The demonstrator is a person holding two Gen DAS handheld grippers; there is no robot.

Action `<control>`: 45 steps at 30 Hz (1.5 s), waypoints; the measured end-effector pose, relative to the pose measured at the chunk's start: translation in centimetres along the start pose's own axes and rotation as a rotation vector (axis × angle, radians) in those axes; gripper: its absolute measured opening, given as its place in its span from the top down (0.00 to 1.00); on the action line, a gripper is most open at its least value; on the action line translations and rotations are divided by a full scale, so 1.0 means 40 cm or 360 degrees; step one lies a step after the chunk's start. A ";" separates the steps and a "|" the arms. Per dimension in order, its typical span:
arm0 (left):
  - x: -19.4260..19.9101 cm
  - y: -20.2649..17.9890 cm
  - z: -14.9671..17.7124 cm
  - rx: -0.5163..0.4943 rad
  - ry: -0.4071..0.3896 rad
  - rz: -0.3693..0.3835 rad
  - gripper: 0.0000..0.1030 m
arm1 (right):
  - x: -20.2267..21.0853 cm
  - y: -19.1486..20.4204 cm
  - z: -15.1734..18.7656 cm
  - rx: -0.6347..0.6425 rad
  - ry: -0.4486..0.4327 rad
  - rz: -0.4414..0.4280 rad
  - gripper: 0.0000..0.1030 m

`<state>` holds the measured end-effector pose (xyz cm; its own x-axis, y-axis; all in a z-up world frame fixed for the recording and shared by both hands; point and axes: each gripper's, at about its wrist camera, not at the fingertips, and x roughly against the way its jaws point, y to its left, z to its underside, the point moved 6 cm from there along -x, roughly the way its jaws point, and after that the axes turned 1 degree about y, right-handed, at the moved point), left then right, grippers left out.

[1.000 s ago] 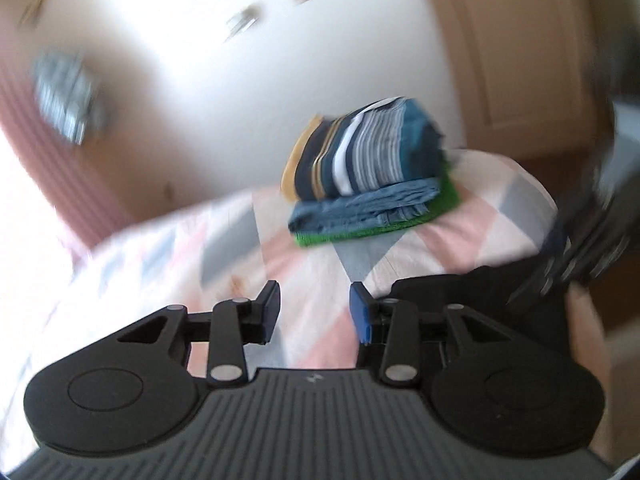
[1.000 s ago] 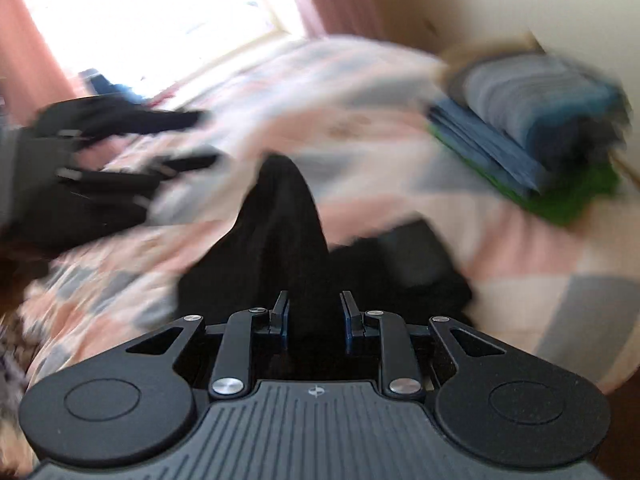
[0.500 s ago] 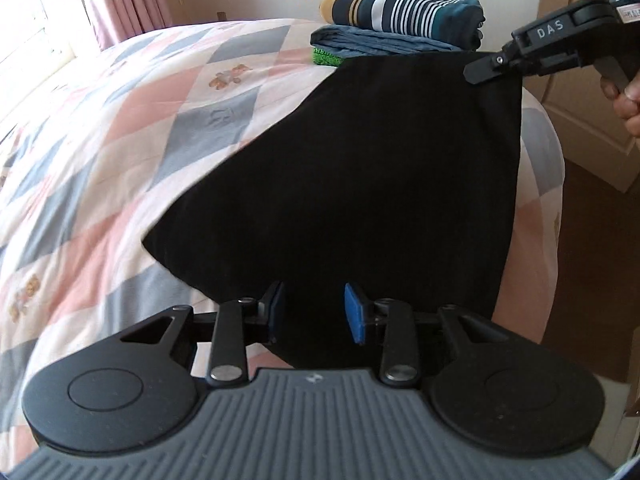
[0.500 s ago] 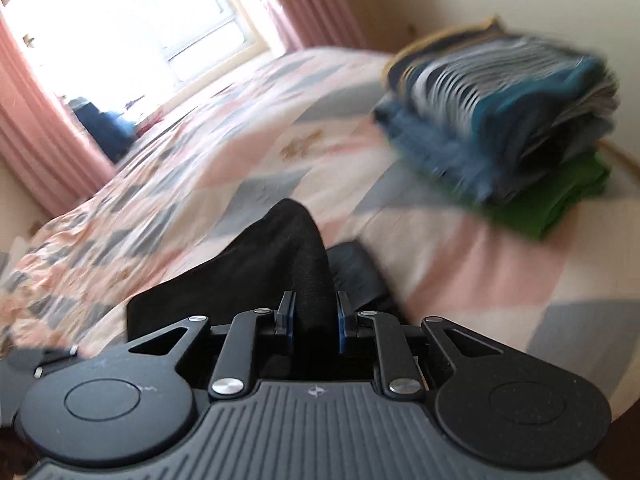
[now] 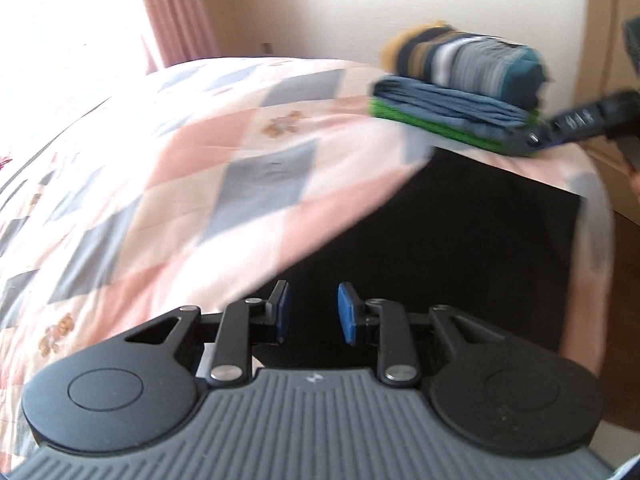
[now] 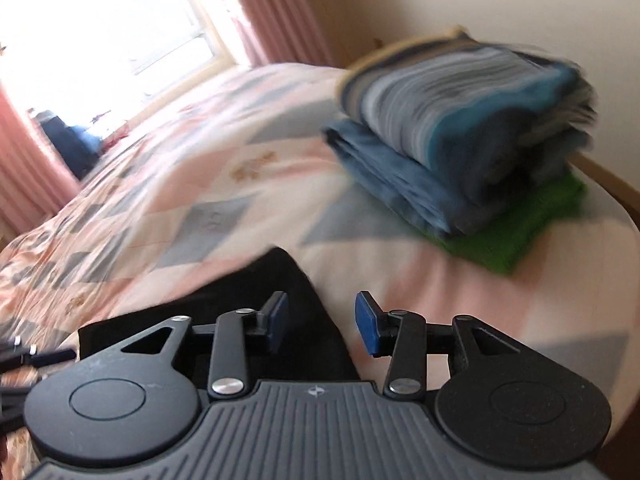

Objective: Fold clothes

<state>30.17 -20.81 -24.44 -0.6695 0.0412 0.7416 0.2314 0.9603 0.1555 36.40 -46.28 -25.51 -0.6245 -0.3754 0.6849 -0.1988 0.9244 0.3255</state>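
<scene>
While the black garment (image 5: 472, 248) is lying flat near the corner of the bed, on the pink, grey and cream checked quilt (image 5: 192, 184), both grippers are hovering over it with nothing between their blue pads. The left gripper (image 5: 311, 312) is sitting over the garment's near end with its jaws spread apart. The right gripper (image 6: 320, 320) is also standing with its jaws spread, over a pointed corner of the cloth. In the left wrist view the garment's long axis is running from the left gripper away toward the stack of folded clothes (image 5: 460, 84), its far straight edge lying just beside that stack. The stack is showing a striped piece on top, blue in the middle and green at the bottom.
</scene>
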 end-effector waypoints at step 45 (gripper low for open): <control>0.205 0.025 0.207 0.0176 0.0454 0.0270 0.62 | 0.205 0.277 0.268 -0.0340 0.0234 0.0303 0.29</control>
<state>19.06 -17.23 -23.59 -0.4003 0.1391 0.9058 0.2343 0.9711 -0.0455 20.98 -38.39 -23.29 -0.5164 -0.2173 0.8283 0.0836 0.9498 0.3013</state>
